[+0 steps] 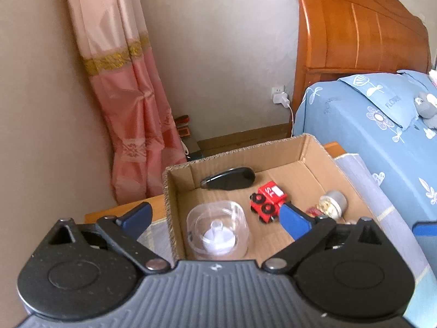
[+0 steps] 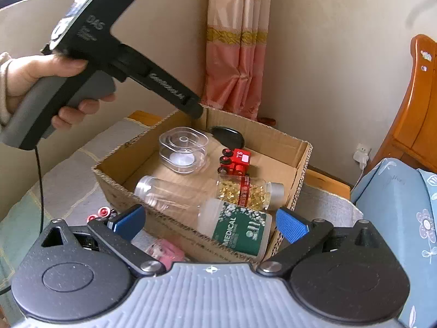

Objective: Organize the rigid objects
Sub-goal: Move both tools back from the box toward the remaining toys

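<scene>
A cardboard box (image 1: 314,150) (image 2: 300,161) holds a clear plastic container (image 1: 218,229) (image 2: 183,150), a red toy train (image 1: 269,201) (image 2: 236,160), a black oval object (image 1: 228,178) (image 2: 228,135), a bottle of golden capsules (image 1: 331,203) (image 2: 245,191) and an empty clear bottle (image 2: 164,194). A white bottle with a green MEDICAL label (image 2: 237,228) lies over the box's near wall between my right gripper's fingers. My right gripper (image 2: 210,224) is open around it. My left gripper (image 1: 215,216) is open and empty above the box; its body also shows in the right wrist view (image 2: 109,52).
A pink object (image 2: 166,254) and small red-and-white wheels (image 2: 101,213) lie on the grey mat (image 2: 68,180) beside the box. A bed with a blue floral cover (image 1: 382,136) and a wooden headboard (image 1: 355,27) stand at the right. A pink curtain (image 1: 123,95) hangs behind.
</scene>
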Tool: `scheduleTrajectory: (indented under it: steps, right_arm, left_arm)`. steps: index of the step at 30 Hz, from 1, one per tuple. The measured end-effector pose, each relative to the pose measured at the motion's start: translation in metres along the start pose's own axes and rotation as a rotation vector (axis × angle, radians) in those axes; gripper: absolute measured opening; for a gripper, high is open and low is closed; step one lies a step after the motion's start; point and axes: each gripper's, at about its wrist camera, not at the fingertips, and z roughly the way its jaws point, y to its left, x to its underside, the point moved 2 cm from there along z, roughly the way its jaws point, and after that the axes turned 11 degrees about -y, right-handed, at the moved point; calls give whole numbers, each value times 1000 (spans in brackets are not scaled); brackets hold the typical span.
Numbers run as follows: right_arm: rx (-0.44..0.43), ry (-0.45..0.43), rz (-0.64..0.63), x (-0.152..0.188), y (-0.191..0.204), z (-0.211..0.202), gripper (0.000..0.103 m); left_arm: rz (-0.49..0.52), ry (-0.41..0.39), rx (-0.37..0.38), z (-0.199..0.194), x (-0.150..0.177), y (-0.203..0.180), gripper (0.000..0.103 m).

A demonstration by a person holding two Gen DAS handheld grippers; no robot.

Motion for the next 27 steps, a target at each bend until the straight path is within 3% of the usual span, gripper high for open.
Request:
scheduleTrajectory:
  steps: [8,15,27]
  right_arm:
    - [0,-5,7,15,20,-26,103]
    - [36,6,60,48,35,-43,103]
    - [162,81,133,121,54,-47,103]
  left_arm:
    - [33,-25,-7,-58,29,-2,100]
    - [3,-34,3,-96,75,-8,100]
    - [9,39,-25,-84,164,-17,100]
